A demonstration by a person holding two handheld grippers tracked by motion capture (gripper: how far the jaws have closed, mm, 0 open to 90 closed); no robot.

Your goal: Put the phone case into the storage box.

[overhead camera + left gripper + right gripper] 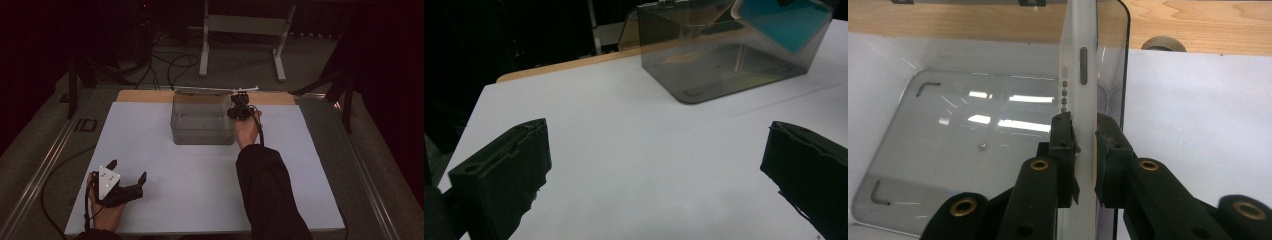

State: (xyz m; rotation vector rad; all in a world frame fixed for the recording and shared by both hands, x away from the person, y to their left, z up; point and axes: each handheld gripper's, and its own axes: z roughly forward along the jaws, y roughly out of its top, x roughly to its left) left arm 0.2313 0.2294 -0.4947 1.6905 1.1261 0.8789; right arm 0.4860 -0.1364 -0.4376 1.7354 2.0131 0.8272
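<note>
I work in a dim room over a white table (165, 150) with a wooden far edge. Beyond it, black cables (172, 65) trail across grey floor (240, 62) beneath a grey metal stand (245, 25).

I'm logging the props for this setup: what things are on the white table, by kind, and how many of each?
Clear smoky plastic box: 1
Flat white device with a teal face, held edge-on in the right claw over the box's right wall: 1
Hand-held claws: 2, the left claw open above the white sheet
Total: 4
</note>
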